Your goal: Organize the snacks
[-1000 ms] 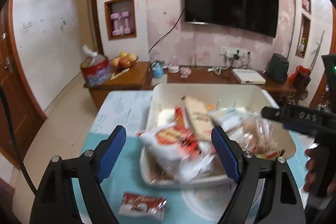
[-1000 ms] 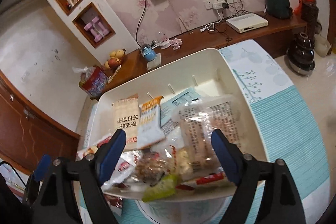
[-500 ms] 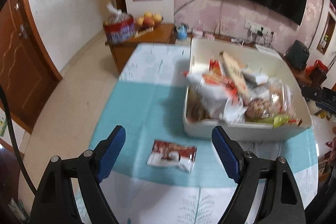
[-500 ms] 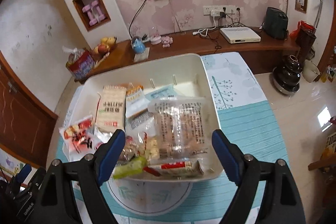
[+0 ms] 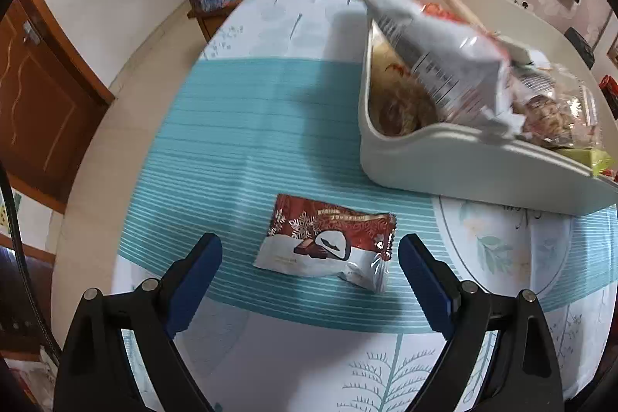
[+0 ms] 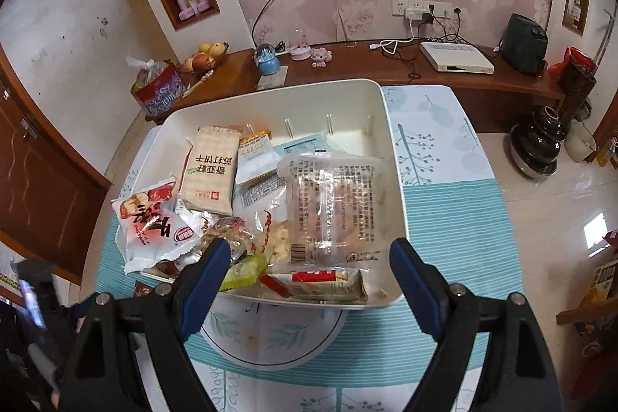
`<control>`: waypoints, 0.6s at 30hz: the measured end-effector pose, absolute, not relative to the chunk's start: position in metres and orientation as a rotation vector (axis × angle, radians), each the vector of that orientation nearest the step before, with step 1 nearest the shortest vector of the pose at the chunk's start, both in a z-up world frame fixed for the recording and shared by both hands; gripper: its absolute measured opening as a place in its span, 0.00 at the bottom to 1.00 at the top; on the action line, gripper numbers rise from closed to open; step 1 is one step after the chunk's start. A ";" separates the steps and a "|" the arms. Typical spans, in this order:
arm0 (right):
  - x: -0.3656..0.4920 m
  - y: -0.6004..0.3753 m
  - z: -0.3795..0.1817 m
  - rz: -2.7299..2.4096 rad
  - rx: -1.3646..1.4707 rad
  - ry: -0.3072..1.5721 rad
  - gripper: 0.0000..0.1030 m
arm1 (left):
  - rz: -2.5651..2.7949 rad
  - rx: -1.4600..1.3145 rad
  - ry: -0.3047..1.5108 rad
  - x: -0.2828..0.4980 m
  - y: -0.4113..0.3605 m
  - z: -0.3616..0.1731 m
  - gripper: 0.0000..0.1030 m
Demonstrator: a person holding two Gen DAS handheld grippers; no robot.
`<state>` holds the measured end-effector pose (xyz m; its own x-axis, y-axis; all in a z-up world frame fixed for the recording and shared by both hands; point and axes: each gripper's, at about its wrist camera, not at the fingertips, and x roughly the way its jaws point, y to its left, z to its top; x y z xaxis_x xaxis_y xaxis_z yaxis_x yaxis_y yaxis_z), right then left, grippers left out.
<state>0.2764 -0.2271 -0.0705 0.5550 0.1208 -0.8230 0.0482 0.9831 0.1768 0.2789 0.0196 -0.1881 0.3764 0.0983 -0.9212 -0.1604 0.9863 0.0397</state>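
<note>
A red and white snack packet point(image 5: 328, 242) lies flat on the teal striped tablecloth point(image 5: 239, 149), apart from the bin. My left gripper point(image 5: 309, 269) is open and empty, its blue fingers on either side of the packet's near end, just above it. A cream plastic bin point(image 5: 463, 168) to the right holds several snack bags; a grey bag point(image 5: 436, 56) sticks up over its left rim. In the right wrist view the bin point(image 6: 398, 203) is full of packets. My right gripper point(image 6: 305, 277) is open and empty above the bin's near edge.
The table's left edge drops to a tiled floor point(image 5: 116, 95). A wooden TV bench point(image 6: 386, 68) behind the table carries a fruit bowl point(image 6: 204, 56), a snow globe point(image 6: 266, 60) and a white box point(image 6: 455, 56). A dark urn point(image 6: 540, 141) stands on the floor at right.
My left gripper has swung away from the bin and come down close over the red and white packet. My right gripper has pulled back and risen above the bin.
</note>
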 end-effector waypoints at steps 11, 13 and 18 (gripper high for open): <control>0.284 -0.238 -0.077 0.021 0.217 1.004 0.83 | 0.165 -0.075 1.214 0.292 0.020 -0.210 0.89; 0.285 -0.239 -0.078 0.016 0.221 1.006 0.83 | 0.162 -0.071 1.218 0.291 0.019 -0.213 0.89; 0.285 -0.239 -0.078 0.011 0.219 1.000 0.83 | 0.165 -0.075 1.207 0.294 0.025 -0.214 0.89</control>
<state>0.2853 -0.2394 -0.0776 0.5425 0.1095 -0.8329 0.0910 0.9780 0.1879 0.2935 0.0247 -0.2142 0.3459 0.0874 -0.9342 -0.1672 0.9855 0.0303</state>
